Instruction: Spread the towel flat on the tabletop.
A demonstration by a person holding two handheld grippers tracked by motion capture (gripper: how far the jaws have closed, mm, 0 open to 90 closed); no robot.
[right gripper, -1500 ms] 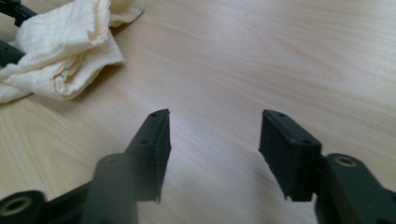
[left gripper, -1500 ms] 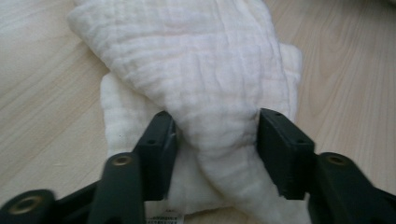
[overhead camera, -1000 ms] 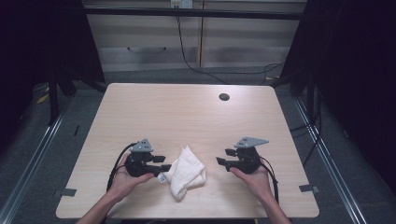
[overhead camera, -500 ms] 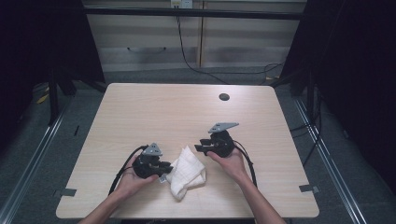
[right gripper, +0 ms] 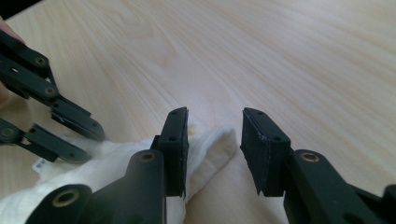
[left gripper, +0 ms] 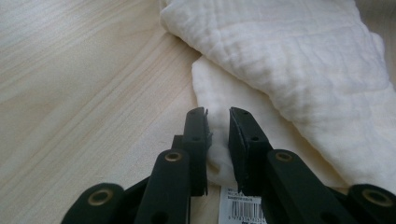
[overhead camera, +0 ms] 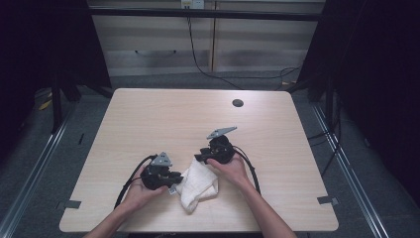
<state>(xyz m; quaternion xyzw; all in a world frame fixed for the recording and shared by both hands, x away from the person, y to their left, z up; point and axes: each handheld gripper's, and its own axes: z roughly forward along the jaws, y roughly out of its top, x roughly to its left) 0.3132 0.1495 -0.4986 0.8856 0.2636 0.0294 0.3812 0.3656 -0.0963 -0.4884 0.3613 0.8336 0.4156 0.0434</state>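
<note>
White cloth near table's front edge. Left gripper narrow, pinching cloth's near corner to anchor it. Right gripper half-wide, just opening, straddling far corner, not pinched.

A light wooden table with a round dark cable hole stands on grey floor. Behind, pale panelled wall, dangling black cable, dark curtains either side.
</note>
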